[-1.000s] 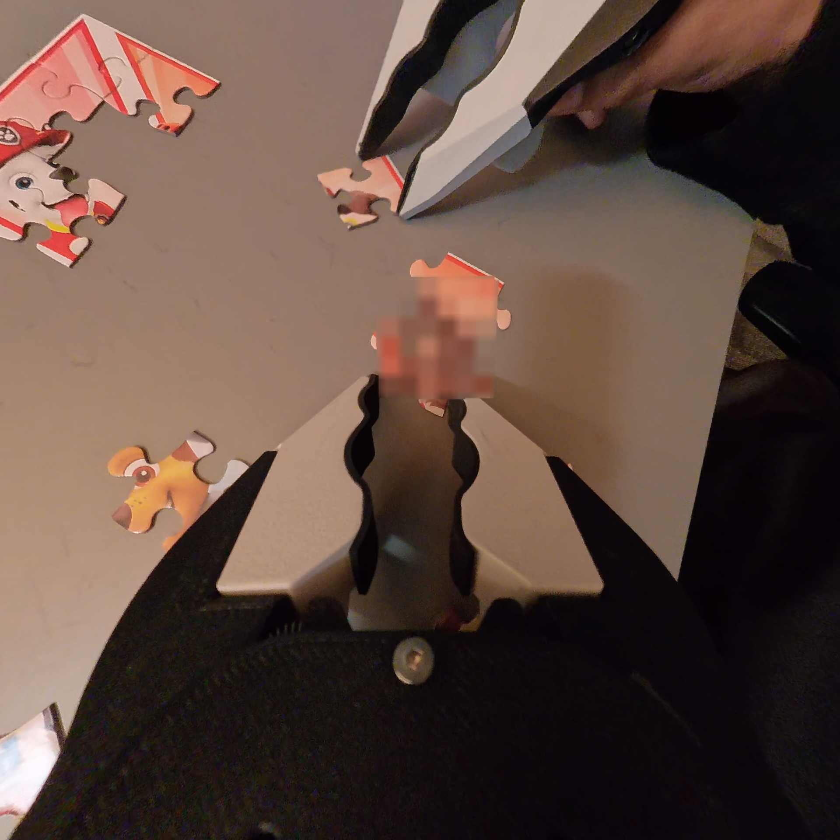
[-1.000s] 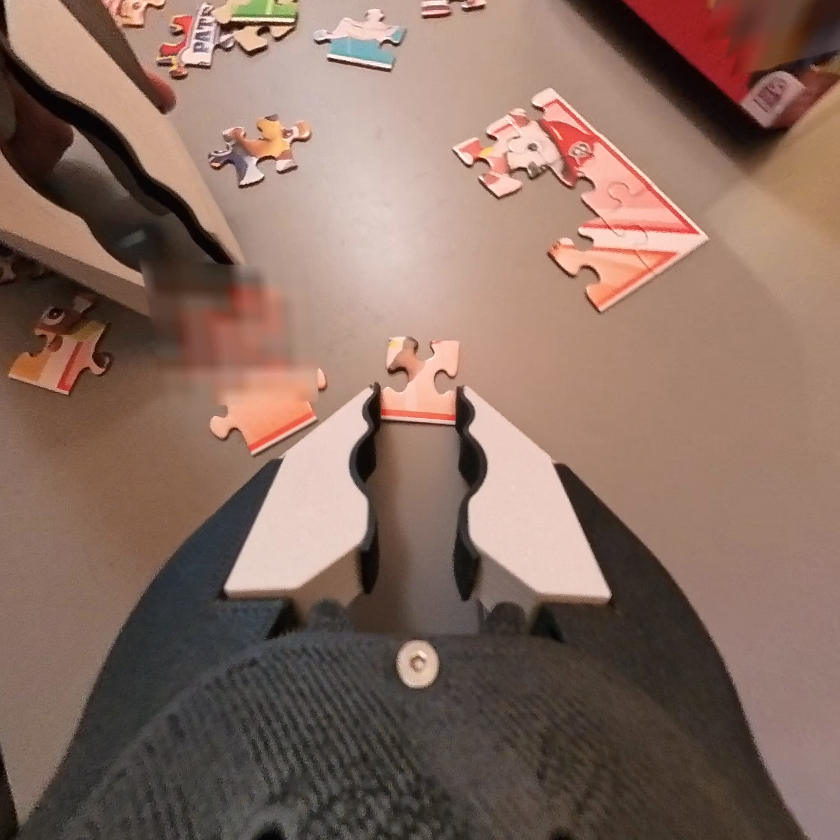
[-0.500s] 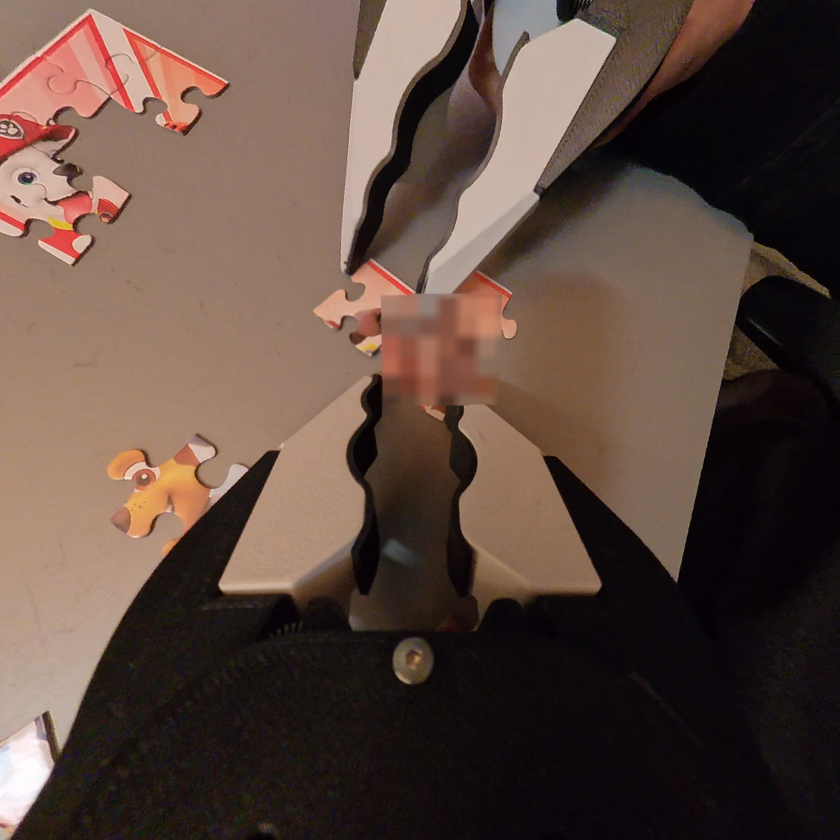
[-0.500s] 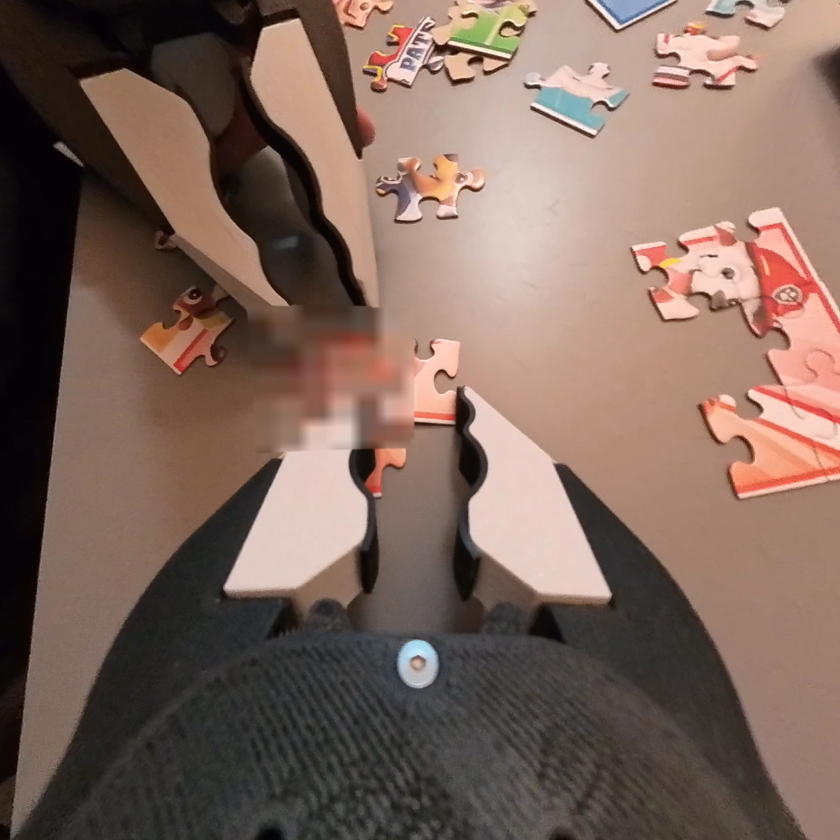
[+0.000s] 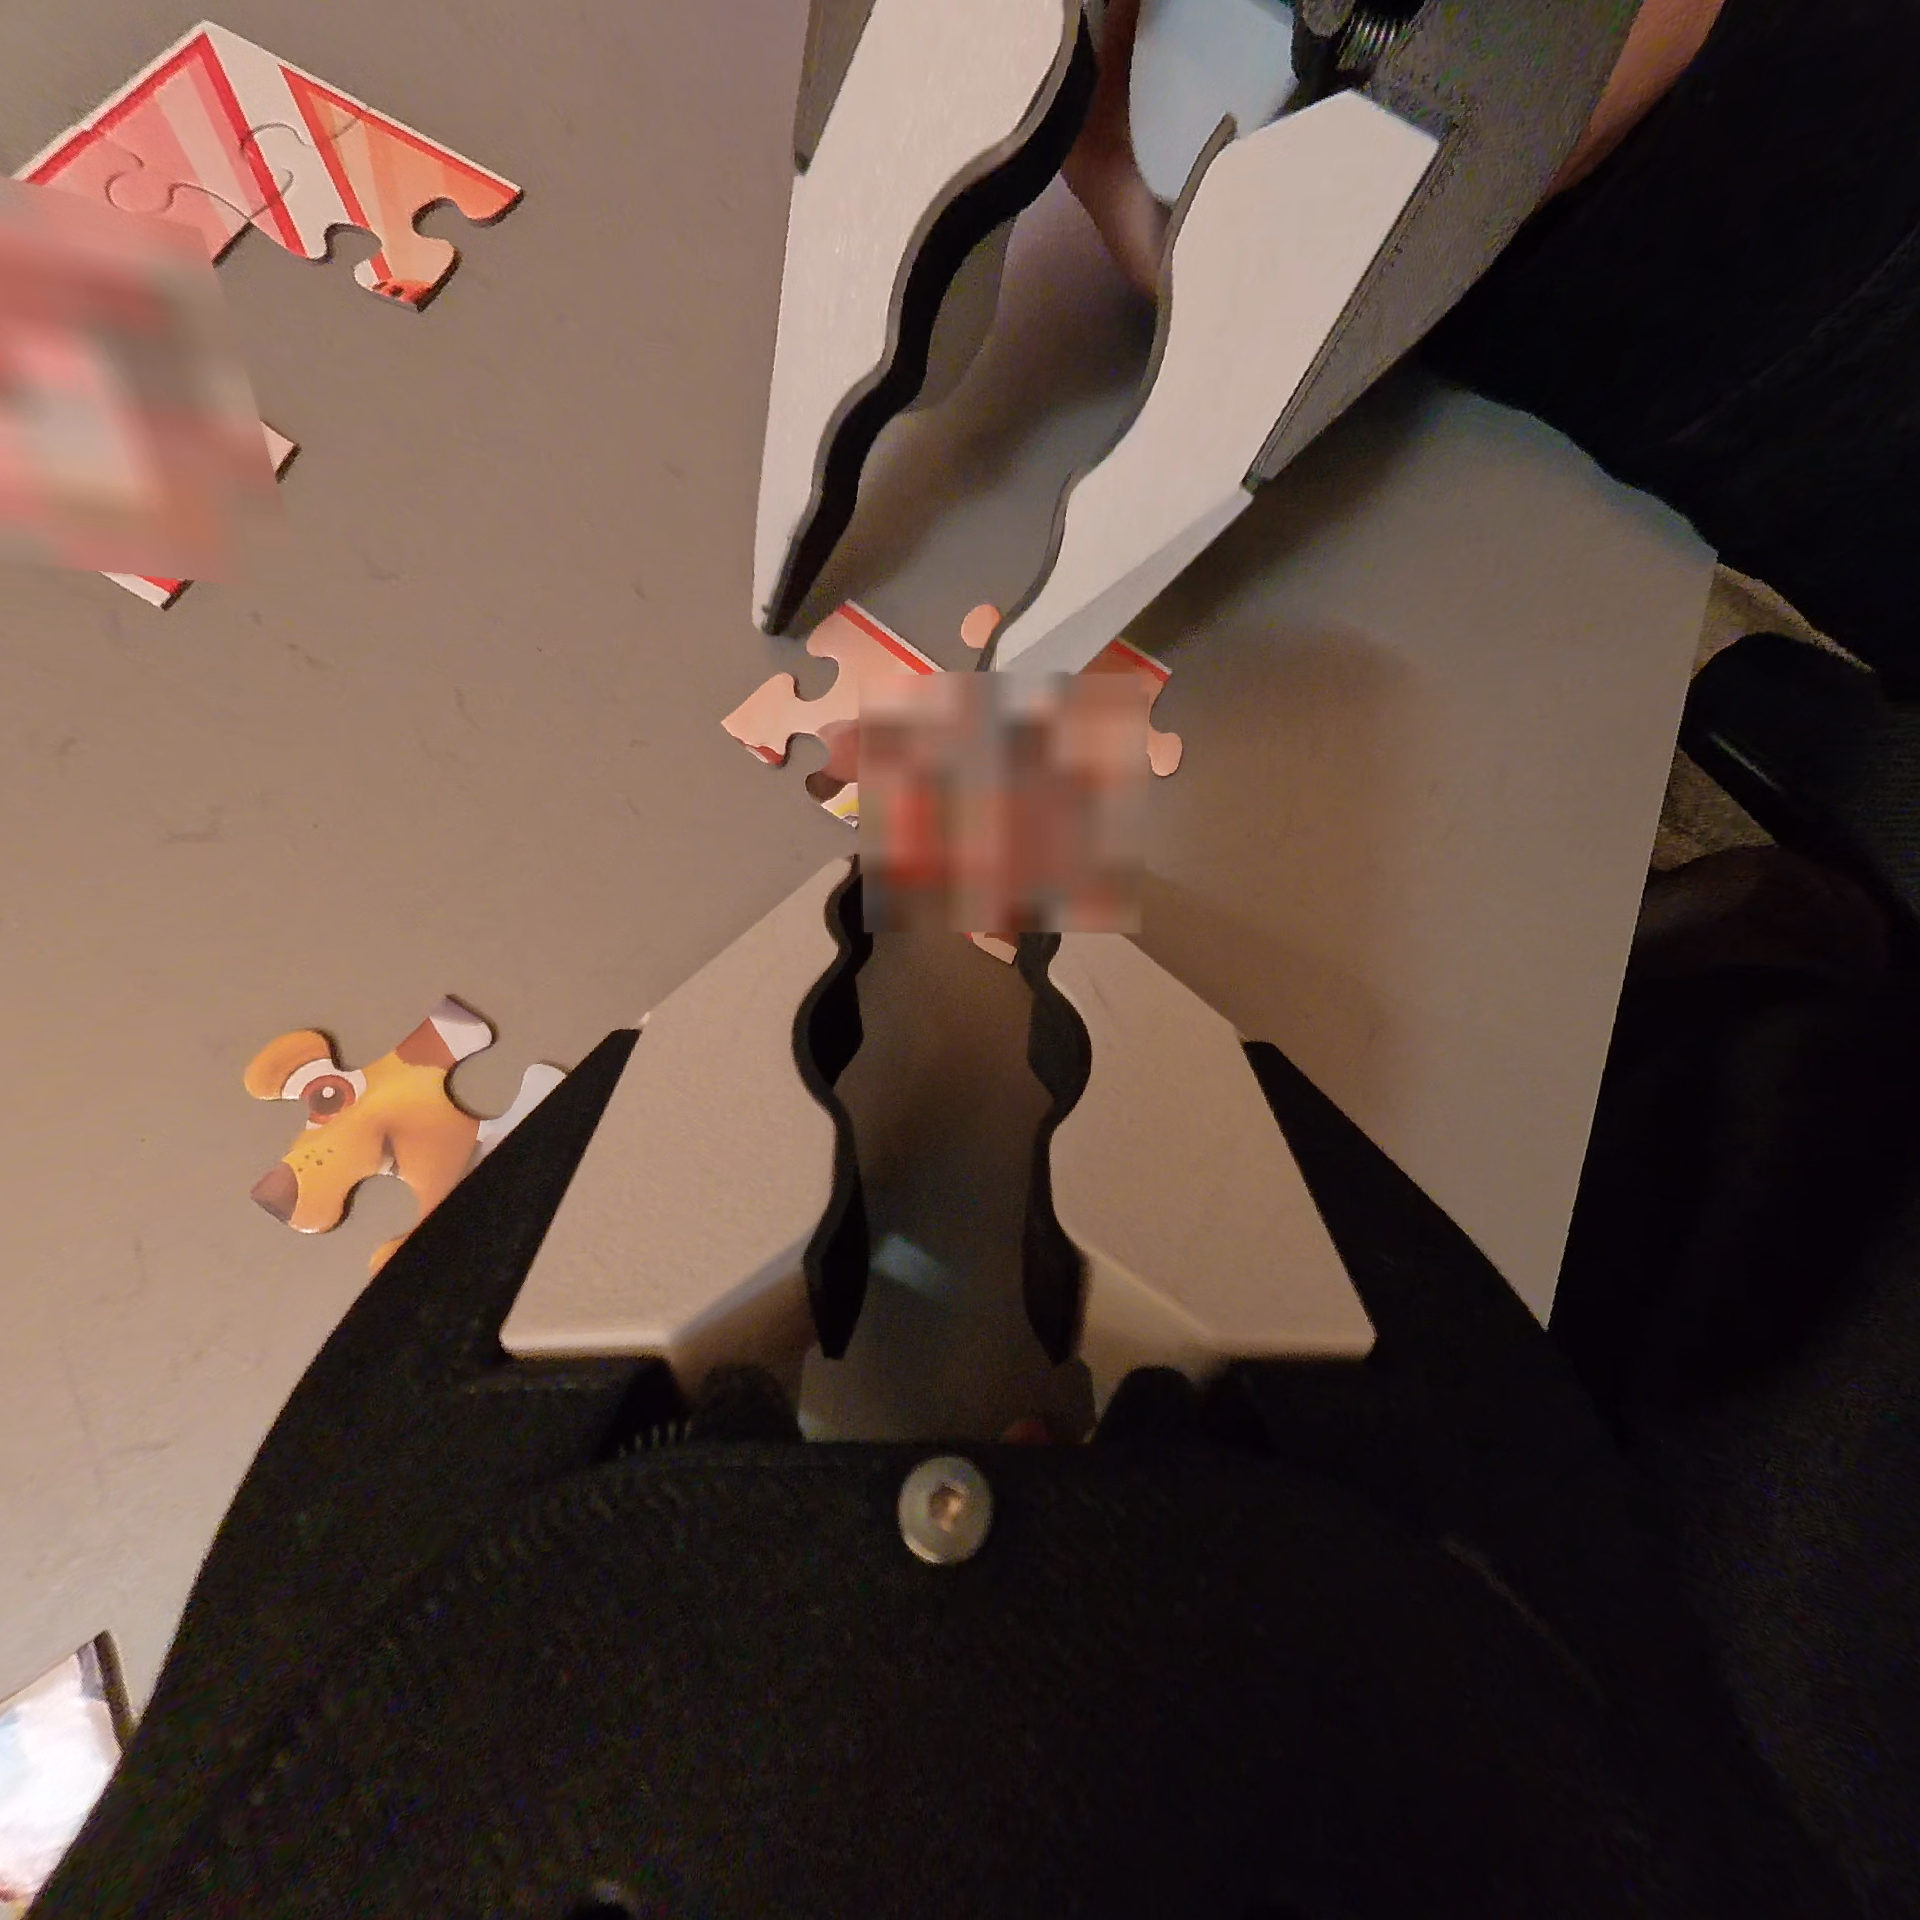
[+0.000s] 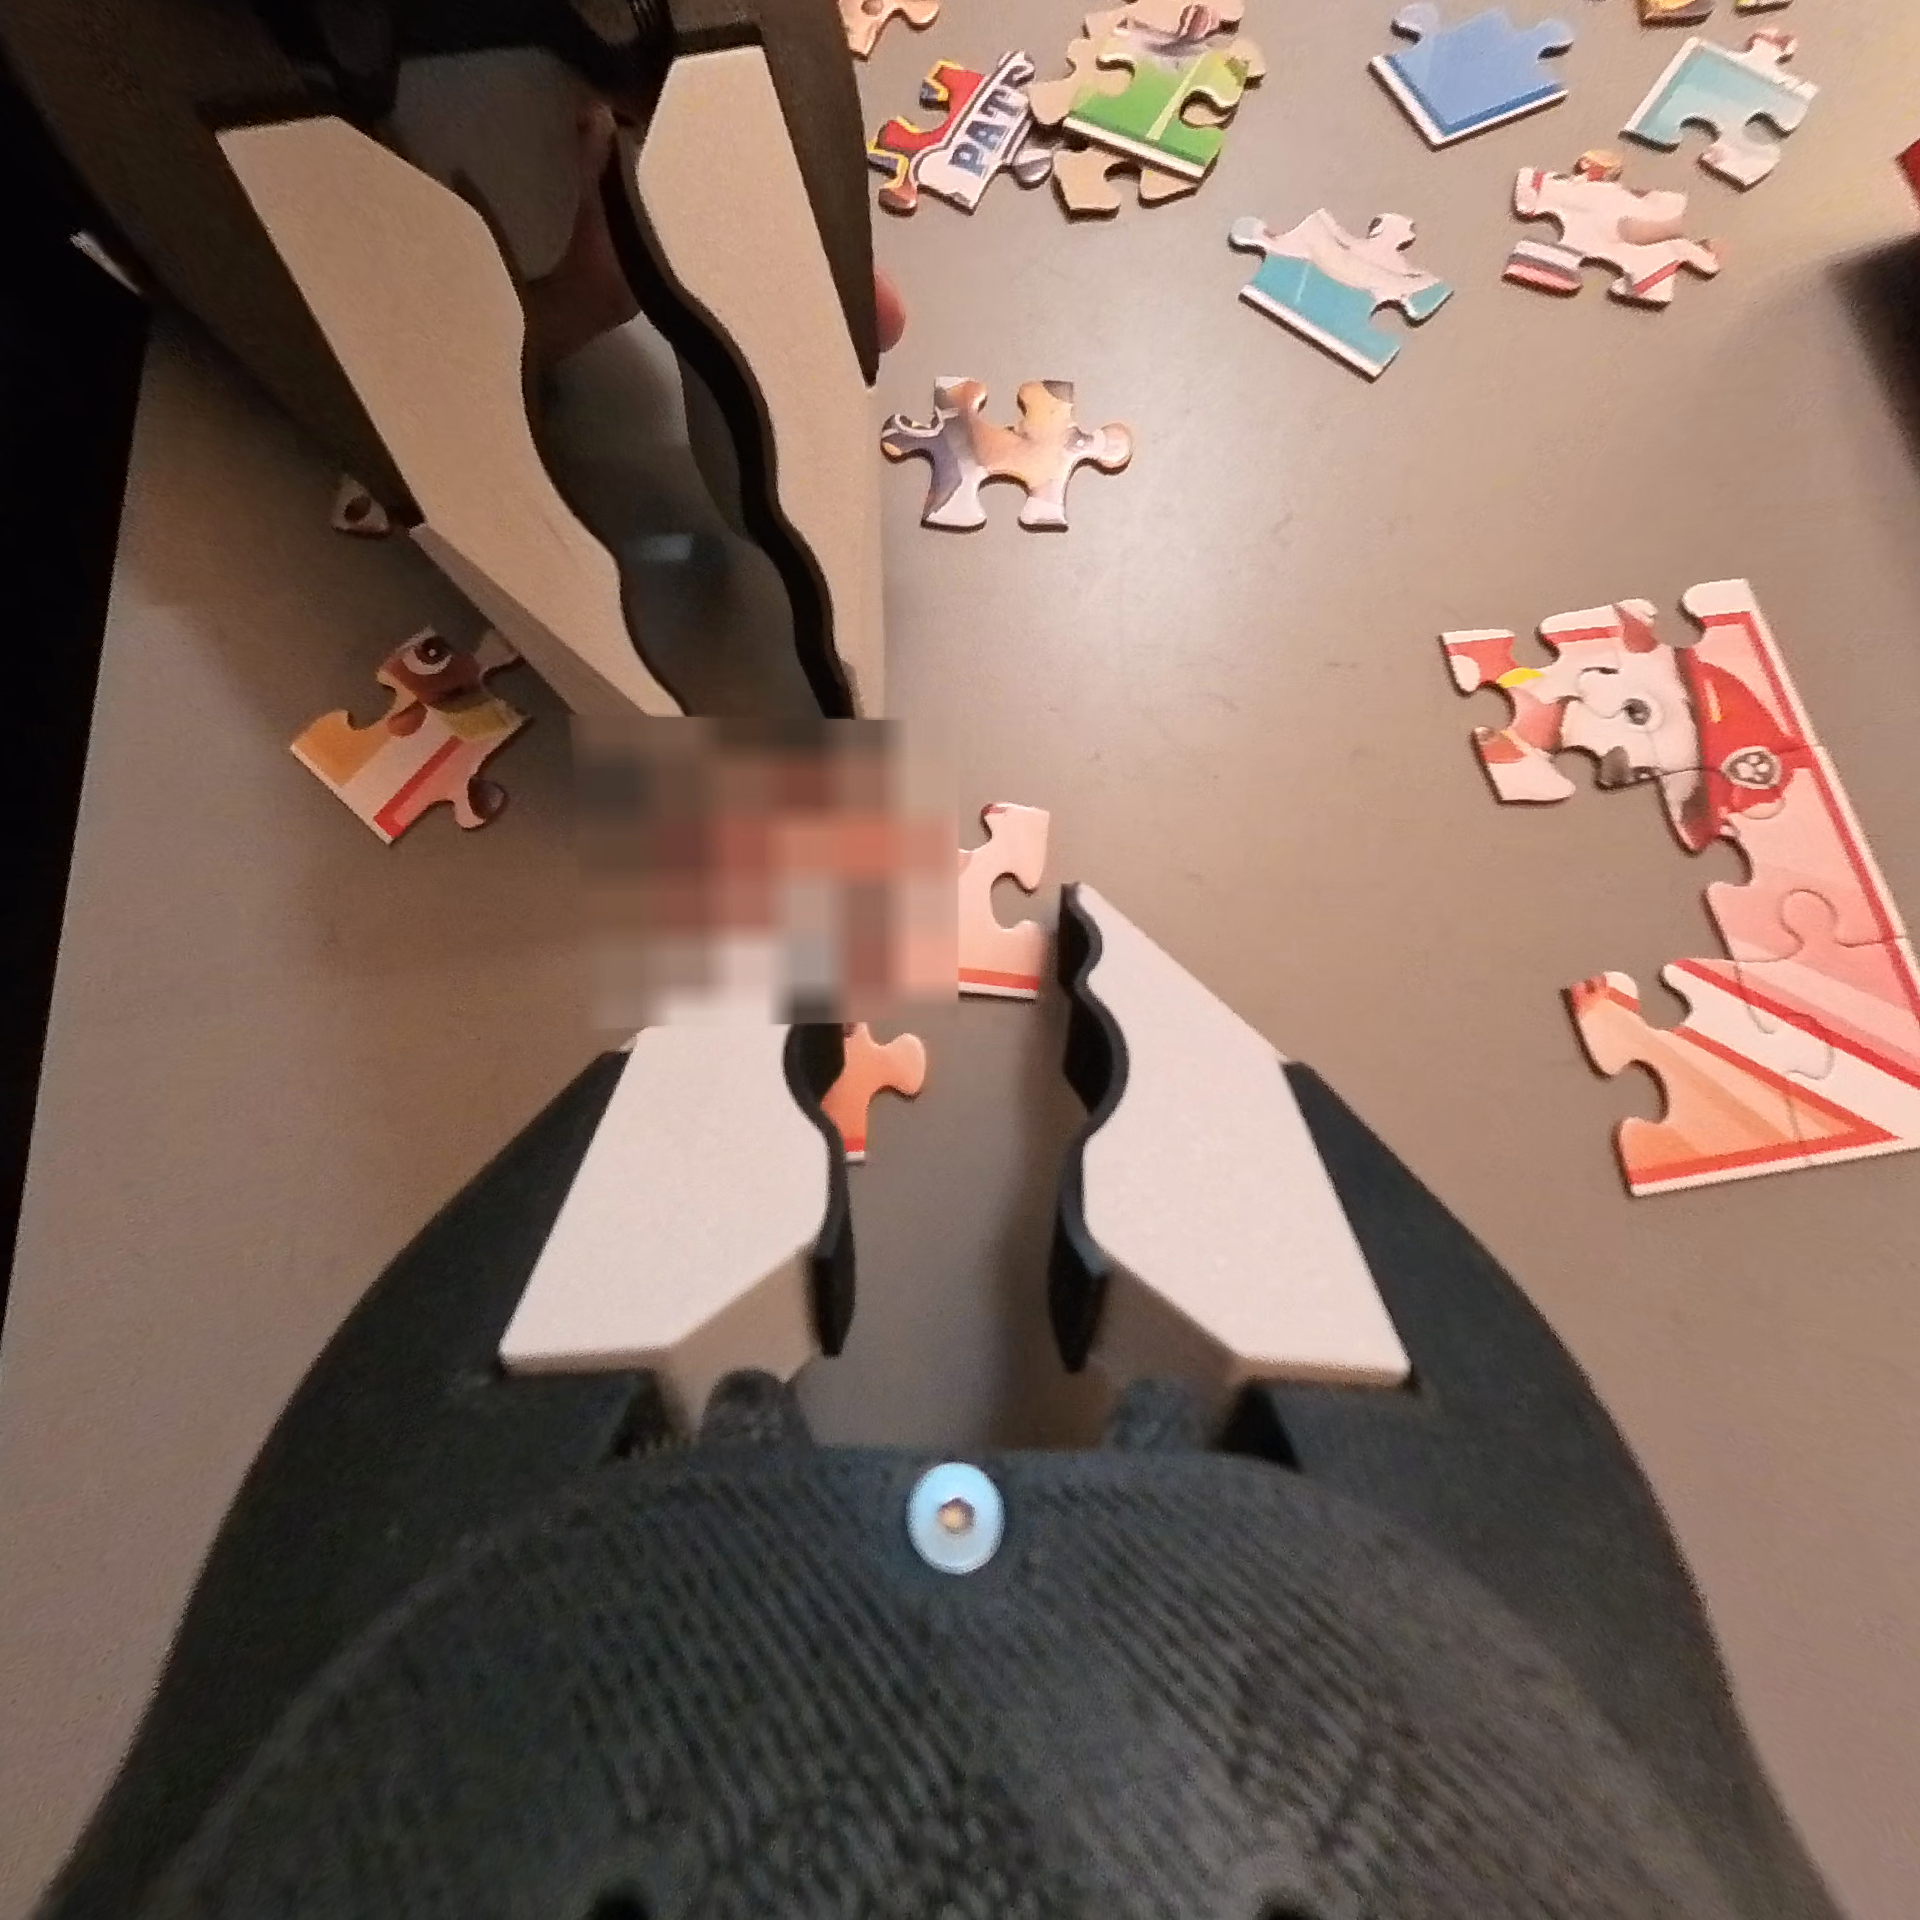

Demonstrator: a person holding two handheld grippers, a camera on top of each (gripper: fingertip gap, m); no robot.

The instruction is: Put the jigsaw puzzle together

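The left gripper (image 5: 940, 914) and right gripper (image 6: 940, 956) meet tip to tip over two pink puzzle pieces (image 5: 790, 707) on the grey table (image 5: 468, 779) — both stand spread, neither clamping. Beyond those pieces lies an assembled pink corner section (image 6: 1766, 987) — loose pieces (image 6: 1003, 452) farther off.

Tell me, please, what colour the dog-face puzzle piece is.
Orange-yellow, with a brown nose; the dog-face piece shows best in the left wrist view.

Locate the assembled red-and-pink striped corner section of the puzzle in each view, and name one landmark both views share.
Left wrist view: assembled corner section, top left on the grey table.
Right wrist view: assembled corner section, far right edge, mid-height.
Shared landmark: the orange dog-face piece, lower left in the left wrist view, at mid-left in the right.
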